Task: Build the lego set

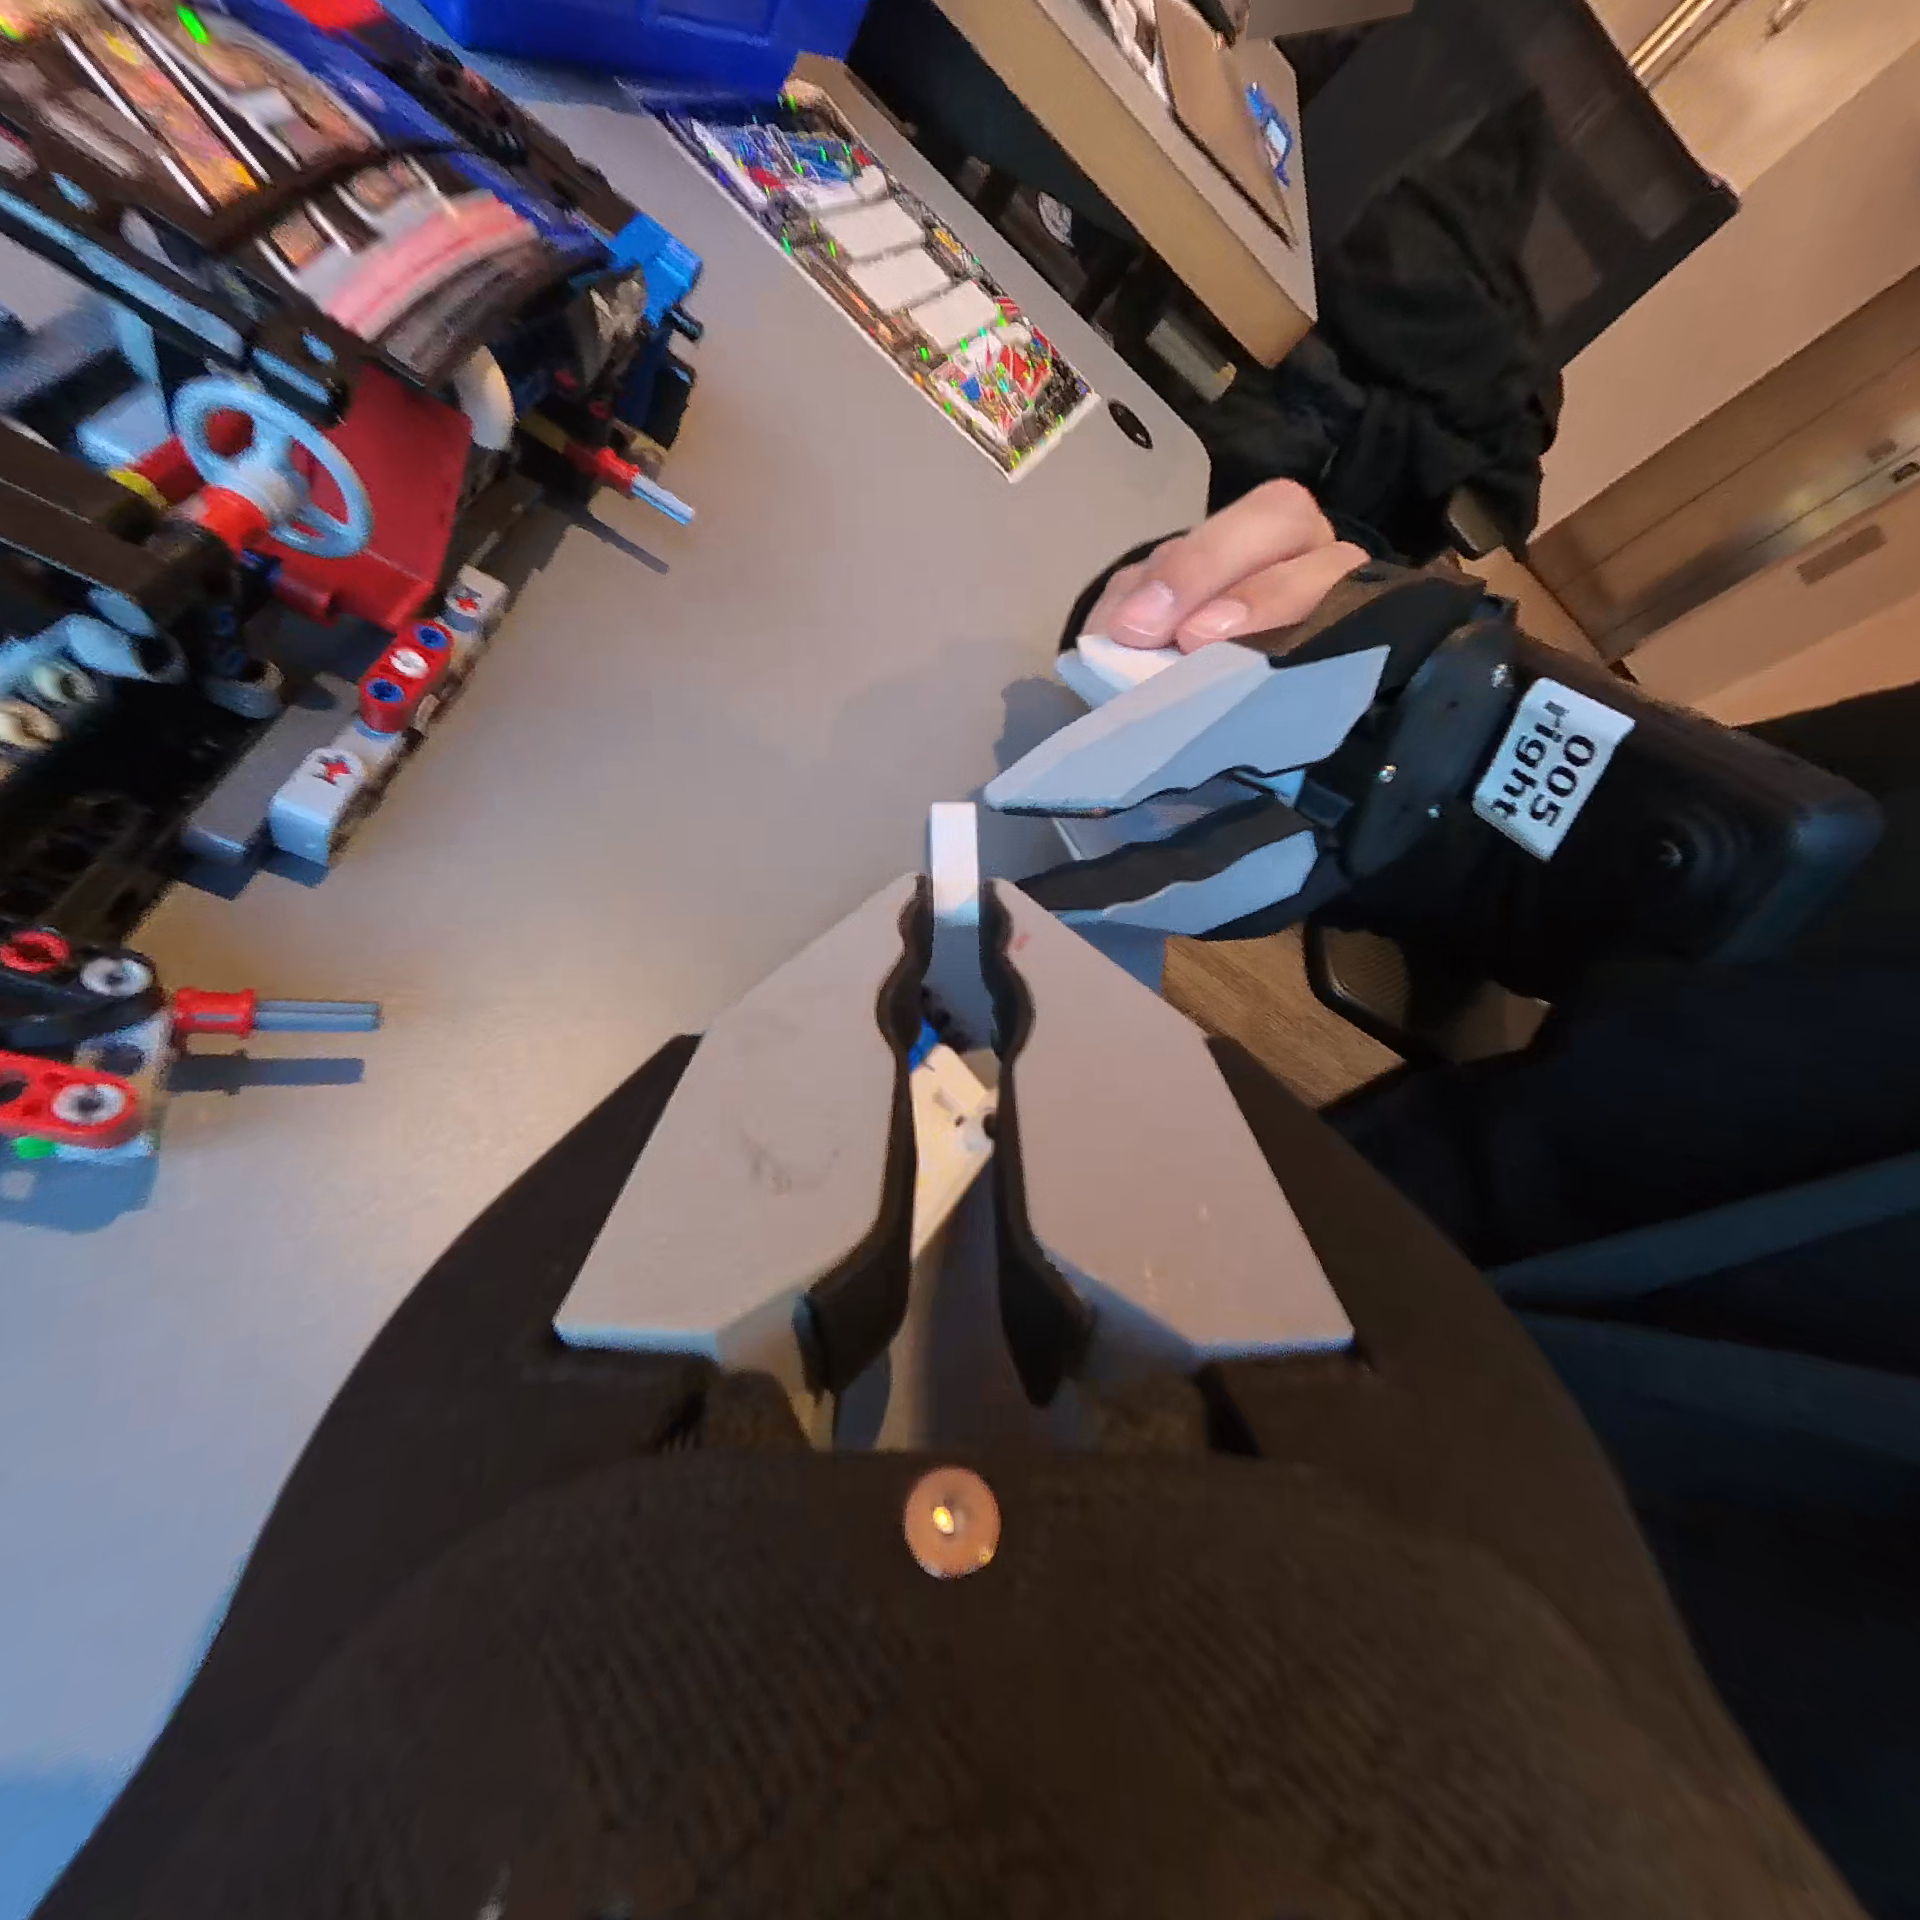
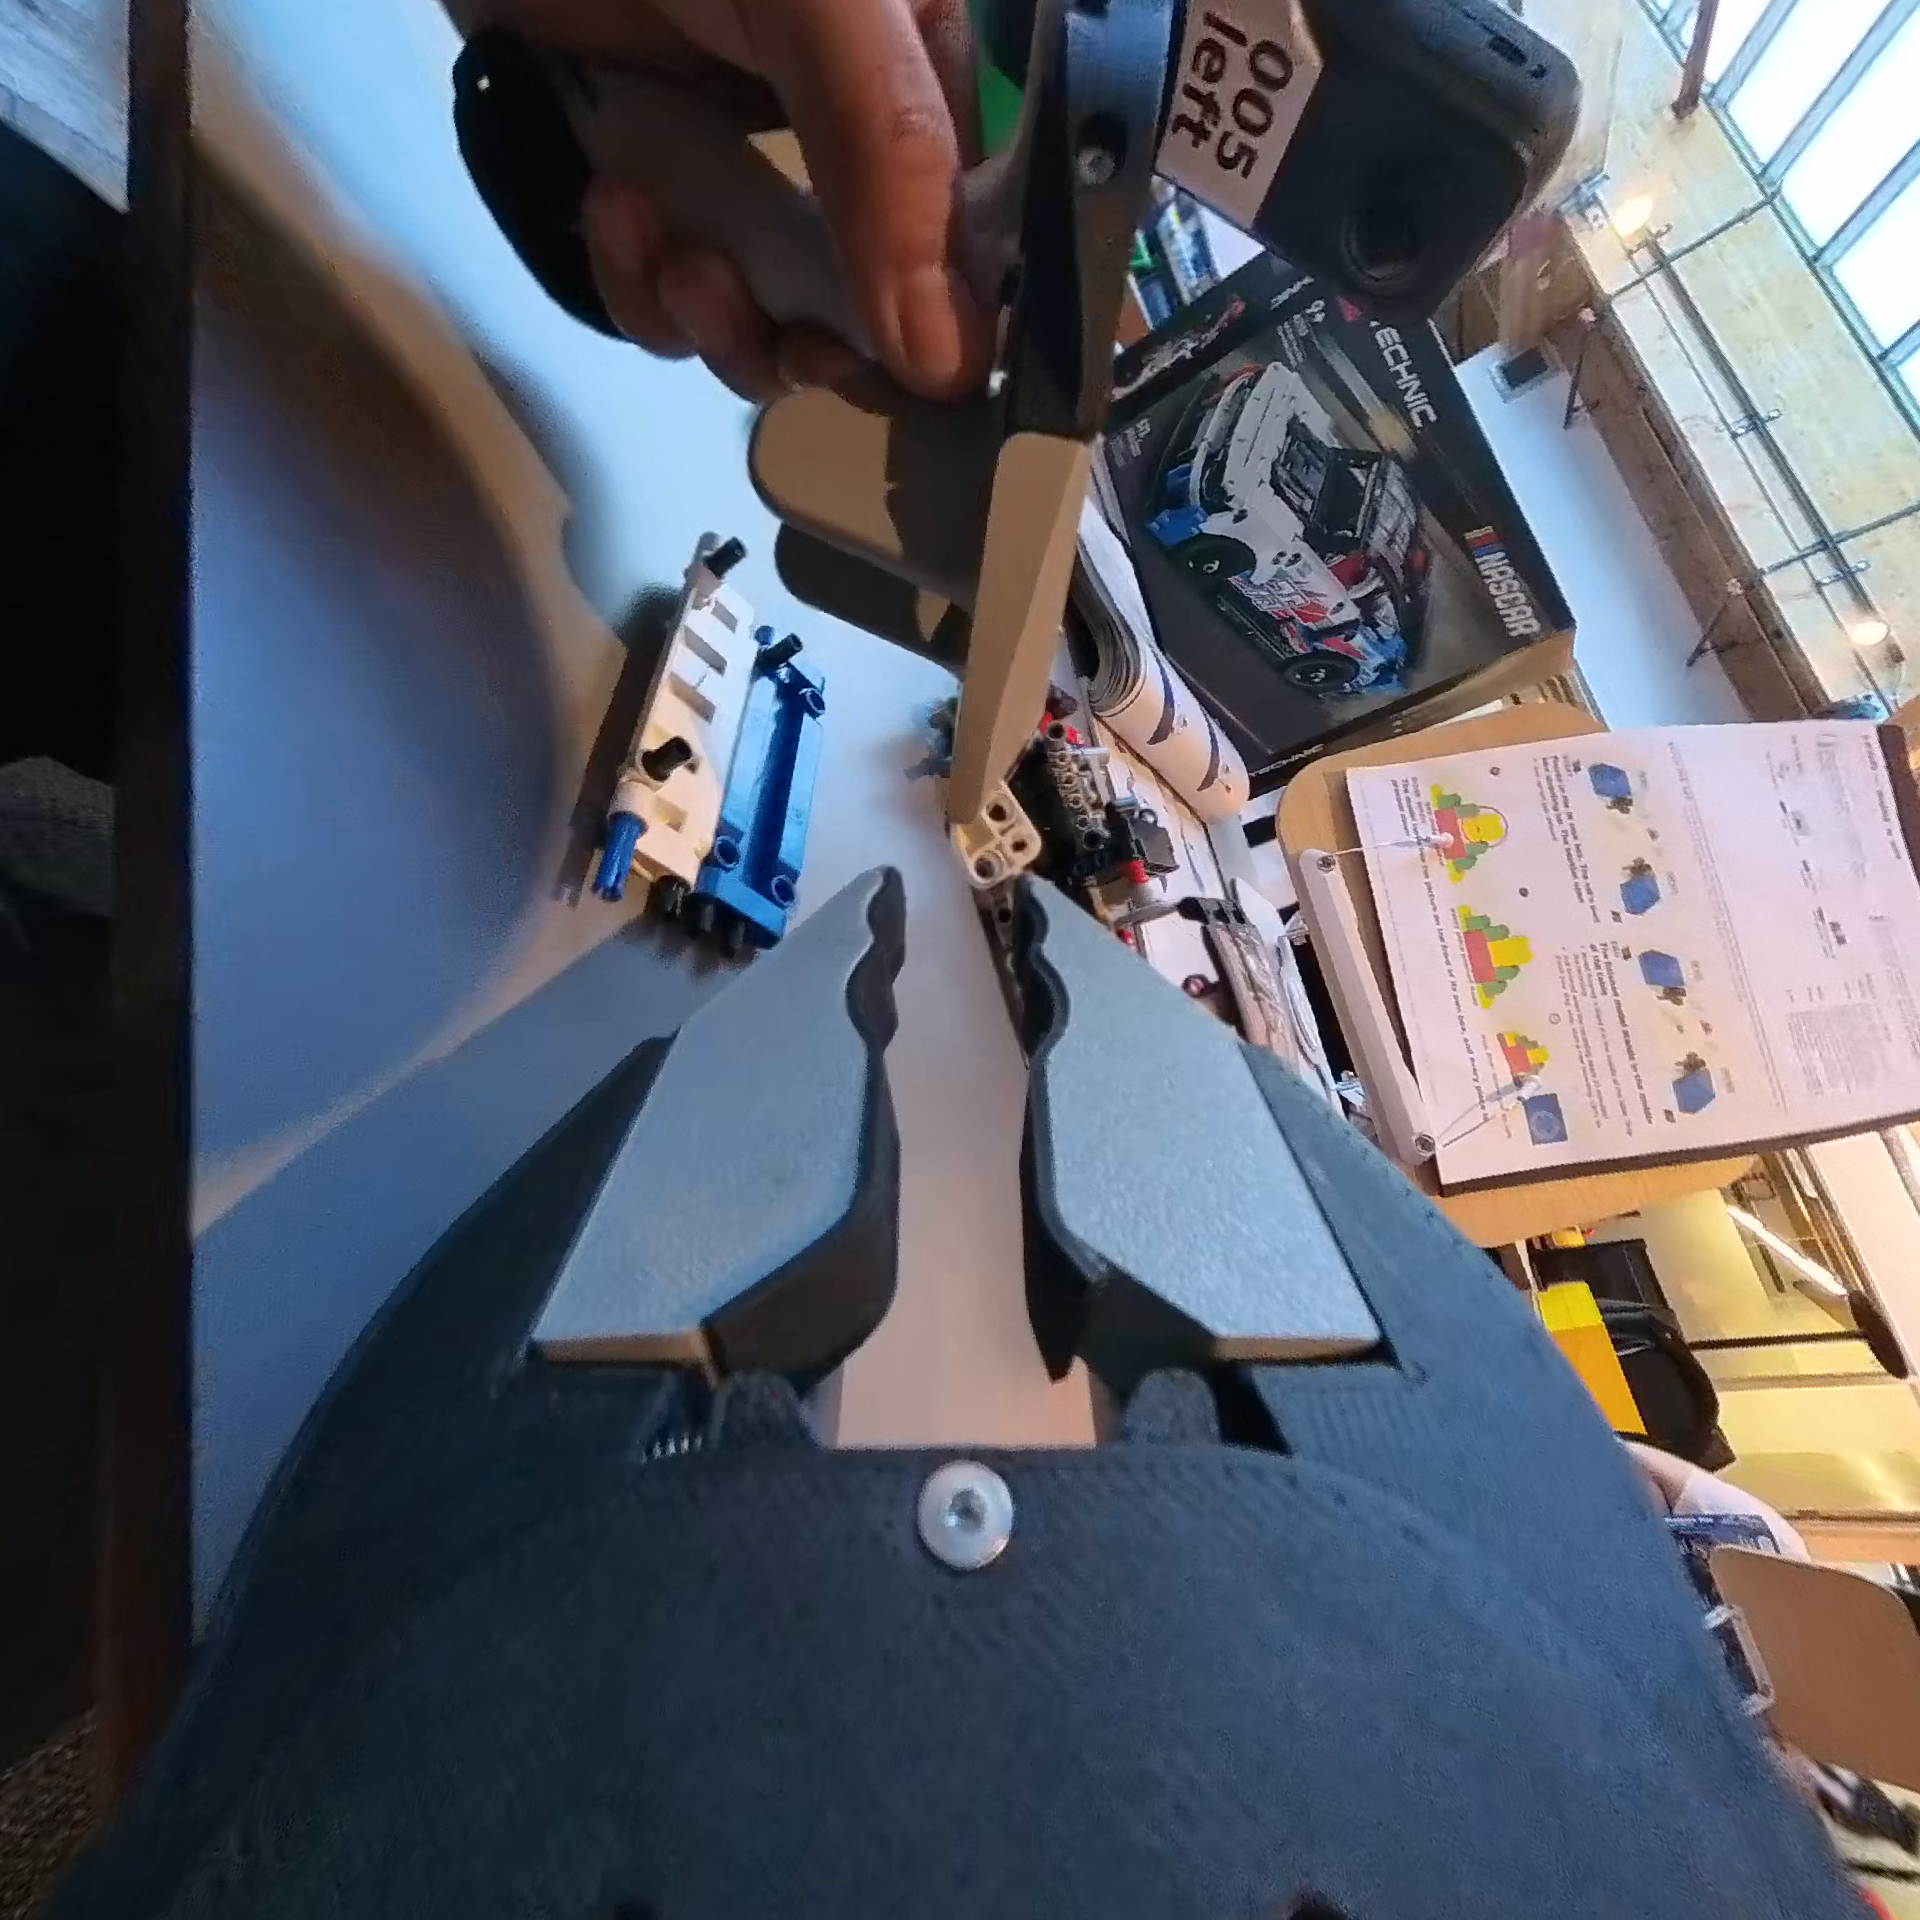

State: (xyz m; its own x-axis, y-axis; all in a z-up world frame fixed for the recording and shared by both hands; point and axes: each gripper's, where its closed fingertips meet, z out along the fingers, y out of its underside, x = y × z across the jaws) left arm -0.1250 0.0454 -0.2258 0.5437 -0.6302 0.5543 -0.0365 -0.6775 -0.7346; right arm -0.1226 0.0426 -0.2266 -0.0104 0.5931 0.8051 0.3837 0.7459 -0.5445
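Note:
My left gripper (image 1: 951, 899) is shut on a white Lego piece (image 1: 954, 847) that sticks out past its tips; a blue pin shows between the fingers lower down. In the right wrist view the left gripper (image 2: 982, 810) comes down from above with the white piece (image 2: 995, 844) at its tip. My right gripper (image 2: 956, 920) is open and empty, just short of that piece. In the left wrist view the right gripper (image 1: 1023, 842) sits to the right, jaws apart, beside the held piece. A white and blue panel assembly (image 2: 717, 748) lies on the table.
The part-built Lego car (image 1: 312, 343) with a grey steering wheel stands at the left. A small red and black subassembly (image 1: 73, 1049) lies at the lower left. The set's box (image 2: 1340, 499), an instruction sheet on a board (image 2: 1621, 935) and loose parts (image 2: 1101, 821) lie beyond. The grippers are tip to tip, or close to it.

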